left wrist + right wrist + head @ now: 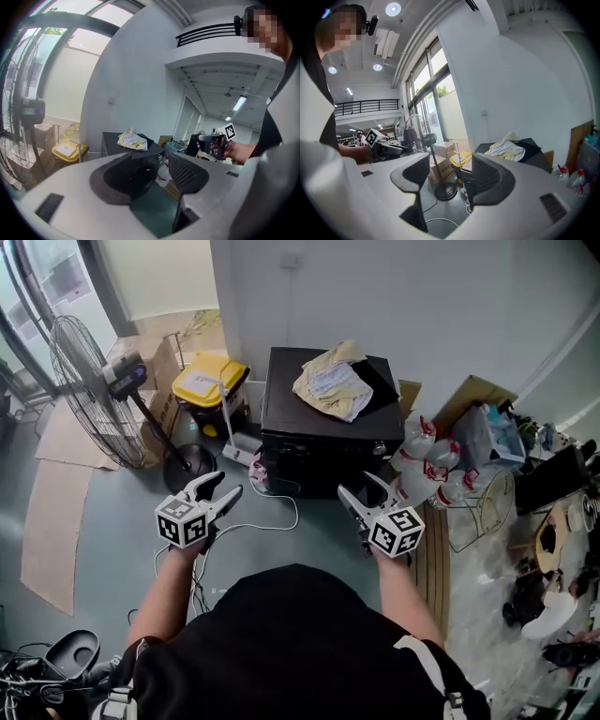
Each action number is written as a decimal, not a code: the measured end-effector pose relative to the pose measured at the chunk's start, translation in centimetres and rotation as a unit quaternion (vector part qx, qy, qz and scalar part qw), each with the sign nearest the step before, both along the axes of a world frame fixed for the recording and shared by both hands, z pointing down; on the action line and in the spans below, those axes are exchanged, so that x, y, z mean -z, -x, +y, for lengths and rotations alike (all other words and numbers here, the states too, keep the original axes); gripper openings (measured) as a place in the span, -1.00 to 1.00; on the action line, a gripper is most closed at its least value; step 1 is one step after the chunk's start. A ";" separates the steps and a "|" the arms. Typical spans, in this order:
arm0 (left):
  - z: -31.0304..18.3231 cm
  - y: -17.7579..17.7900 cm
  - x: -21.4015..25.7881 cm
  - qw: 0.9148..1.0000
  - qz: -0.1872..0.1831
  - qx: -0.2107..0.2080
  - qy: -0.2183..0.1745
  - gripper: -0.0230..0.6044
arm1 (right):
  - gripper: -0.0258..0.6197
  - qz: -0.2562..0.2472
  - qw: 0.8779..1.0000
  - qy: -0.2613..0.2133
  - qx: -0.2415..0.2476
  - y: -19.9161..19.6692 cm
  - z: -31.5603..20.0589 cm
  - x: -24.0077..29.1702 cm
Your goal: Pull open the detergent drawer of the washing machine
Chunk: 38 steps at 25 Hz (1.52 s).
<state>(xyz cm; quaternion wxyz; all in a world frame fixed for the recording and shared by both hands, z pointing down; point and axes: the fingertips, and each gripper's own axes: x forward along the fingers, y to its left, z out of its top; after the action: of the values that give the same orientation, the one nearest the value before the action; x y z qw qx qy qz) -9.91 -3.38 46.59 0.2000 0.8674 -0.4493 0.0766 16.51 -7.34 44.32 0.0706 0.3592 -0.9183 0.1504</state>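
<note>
Holding left gripper (220,488) and right gripper (361,487) side by side over the floor (309,542), both spread wide and gripping nothing. Facing the black washing machine (319,442) by the wall (394,296) (crumpled cloth (333,382) on top), well apart from both; cannot make out its detergent drawer.

You stand on a grey-blue floor (94,559) facing a plain white wall (375,296). A pedestal fan (89,390) stands at your left, beside flattened cardboard (52,531) and tall windows (436,93) bright with daylight. Round ceiling lights (393,8) glow overhead.
</note>
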 end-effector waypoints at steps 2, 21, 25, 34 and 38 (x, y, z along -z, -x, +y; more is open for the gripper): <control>-0.4 -0.4 0.1 1.000 0.004 0.002 -0.001 -0.16 | -0.06 0.004 1.000 0.004 0.003 -0.3 -0.2 -0.3; -2.0 -2.2 -0.5 1.000 0.008 0.003 0.001 -0.16 | -0.06 0.004 1.000 0.022 0.011 -1.5 -2.1 -1.2; -1.8 -2.7 -0.3 1.000 0.009 0.002 0.001 -0.16 | -0.06 0.002 1.000 0.027 0.007 -2.1 -1.8 -1.4; -1.6 -3.0 -1.2 1.000 0.010 -0.003 0.012 -0.15 | -0.05 -0.003 0.999 0.040 -0.002 -2.8 -1.7 -2.2; -2.2 -3.3 -1.3 1.000 0.007 -0.007 0.011 -0.16 | -0.04 0.001 0.999 0.041 -0.005 -3.1 -2.1 -2.5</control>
<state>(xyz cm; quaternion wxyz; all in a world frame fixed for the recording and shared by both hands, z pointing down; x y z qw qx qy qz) -6.65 -5.54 47.91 0.2122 0.8688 -0.4407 0.0767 19.58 -9.39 46.86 0.0852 0.3612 -0.9094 0.1878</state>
